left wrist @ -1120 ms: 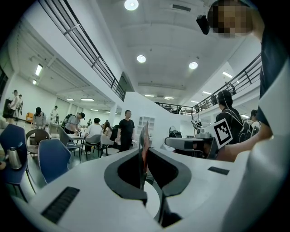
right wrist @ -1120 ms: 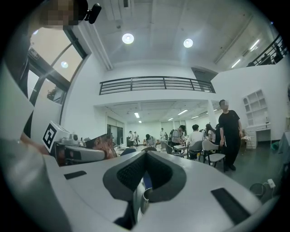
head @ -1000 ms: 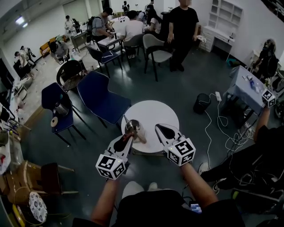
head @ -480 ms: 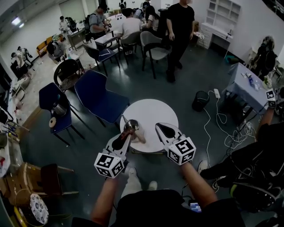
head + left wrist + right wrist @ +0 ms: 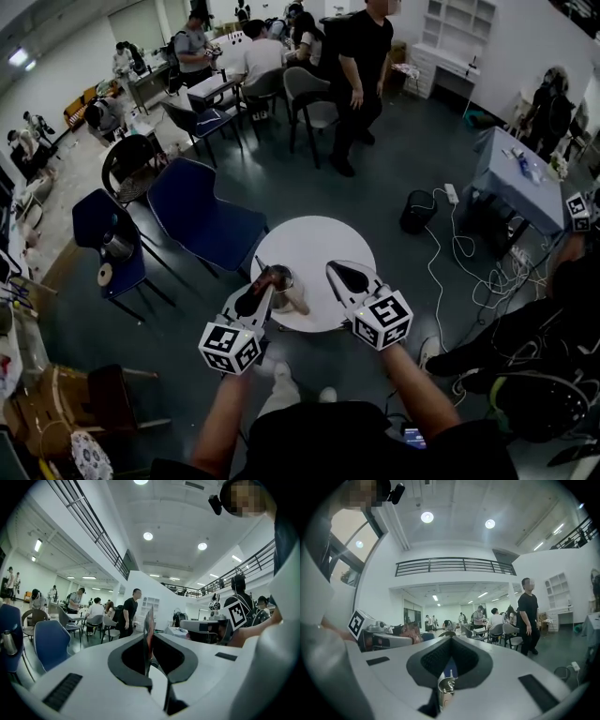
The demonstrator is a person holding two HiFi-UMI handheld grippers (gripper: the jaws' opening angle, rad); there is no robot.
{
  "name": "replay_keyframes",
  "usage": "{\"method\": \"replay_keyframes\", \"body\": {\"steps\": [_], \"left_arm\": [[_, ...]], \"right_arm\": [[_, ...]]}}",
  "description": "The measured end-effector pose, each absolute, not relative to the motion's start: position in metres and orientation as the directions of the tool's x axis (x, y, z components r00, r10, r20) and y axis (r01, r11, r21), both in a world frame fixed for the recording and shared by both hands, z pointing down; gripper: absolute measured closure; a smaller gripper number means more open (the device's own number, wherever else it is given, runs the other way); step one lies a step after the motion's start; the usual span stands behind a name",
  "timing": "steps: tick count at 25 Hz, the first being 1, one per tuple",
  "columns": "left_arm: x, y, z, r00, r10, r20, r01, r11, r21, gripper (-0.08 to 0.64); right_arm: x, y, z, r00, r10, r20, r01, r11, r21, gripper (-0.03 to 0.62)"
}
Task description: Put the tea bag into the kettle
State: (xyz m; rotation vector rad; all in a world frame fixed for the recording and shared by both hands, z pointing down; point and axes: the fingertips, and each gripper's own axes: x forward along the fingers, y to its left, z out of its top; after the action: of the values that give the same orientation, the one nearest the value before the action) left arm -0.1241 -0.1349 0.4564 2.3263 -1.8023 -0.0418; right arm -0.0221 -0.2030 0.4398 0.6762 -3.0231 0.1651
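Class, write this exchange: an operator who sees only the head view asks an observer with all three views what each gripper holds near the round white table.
Operator: In the head view the left gripper hangs by the shiny metal kettle. Is it holding something?
Observer: Yes. The left gripper view shows its jaws shut on a thin, flat tea bag, seen edge-on.
Operator: And the right gripper?
Observer: The right gripper view shows its jaws together, with nothing clamped between them.
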Motion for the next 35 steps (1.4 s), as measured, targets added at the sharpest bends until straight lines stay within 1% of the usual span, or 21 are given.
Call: {"method": "replay_keyframes", "body": {"steps": [9,15,22,28,35], "left_arm": [[-0.157,-0.184,0.477,0.295,-0.941,0.163,-0.948,-0.267,0.175,0.518],[-0.166,-0.216,0.495,0.318,-0.926,0.203,-0.941,-0.282,0.188,0.518],[-0.177,-0.240,0.513,0.363,-0.897,0.252,-0.930,-0.332,0.158,0.518],[-0.200,-0.248,0.545,0.375,-0.861,0.344,-0.927,-0.354,0.124,0.518],[-0.214,-0.264,0.580,0.399,-0.797,0.453,-0.909,-0.408,0.082,0.518]], "right_arm": [[-0.042,-0.246,0.442,-0.883,-0.464,0.065,-0.469,0.877,-0.108,0.575],[-0.045,-0.273,0.450,-0.871,-0.485,0.078,-0.491,0.864,-0.108,0.575],[-0.061,-0.294,0.454,-0.860,-0.500,0.104,-0.509,0.855,-0.100,0.575],[-0.081,-0.301,0.458,-0.847,-0.517,0.120,-0.529,0.843,-0.096,0.575],[-0.086,-0.315,0.465,-0.821,-0.553,0.144,-0.568,0.816,-0.105,0.575]]}}
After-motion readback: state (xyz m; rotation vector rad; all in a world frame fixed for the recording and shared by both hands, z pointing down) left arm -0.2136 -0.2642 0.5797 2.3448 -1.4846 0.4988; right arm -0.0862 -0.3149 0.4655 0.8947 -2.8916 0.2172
